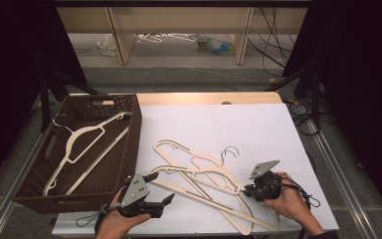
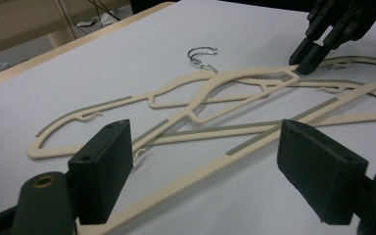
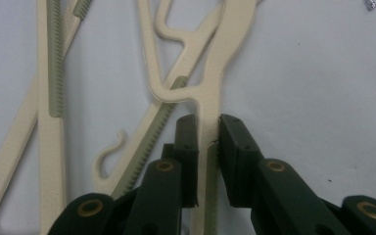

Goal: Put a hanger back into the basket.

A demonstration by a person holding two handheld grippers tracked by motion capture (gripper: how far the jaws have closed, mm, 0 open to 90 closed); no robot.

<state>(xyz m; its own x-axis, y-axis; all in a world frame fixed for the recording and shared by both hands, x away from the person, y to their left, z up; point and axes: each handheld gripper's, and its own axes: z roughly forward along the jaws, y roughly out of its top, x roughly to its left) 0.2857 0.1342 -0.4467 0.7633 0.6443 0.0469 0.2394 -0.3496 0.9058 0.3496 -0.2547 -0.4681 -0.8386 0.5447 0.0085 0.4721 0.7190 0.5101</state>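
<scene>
Cream plastic hangers (image 1: 204, 174) lie overlapping on the white table top. My right gripper (image 1: 246, 190) is shut on one arm of the top hanger (image 3: 215, 78), whose thin bar is pinched between the pads (image 3: 207, 132). The left gripper view shows that gripper (image 2: 306, 61) at the far end of this hanger (image 2: 235, 78). My left gripper (image 1: 162, 187) hovers open near the front edge, its jaws (image 2: 205, 161) wide apart over a hanger bar and not touching it. Another cream hanger (image 1: 87, 137) lies inside the brown wicker basket (image 1: 129, 144).
The basket stands at the table's left side. A wire hook (image 1: 229, 152) from one hanger sticks up behind the pile. Bare white surface (image 1: 219, 124) stretches behind and to the right of the hangers. Cables hang off the right edge (image 1: 303, 119).
</scene>
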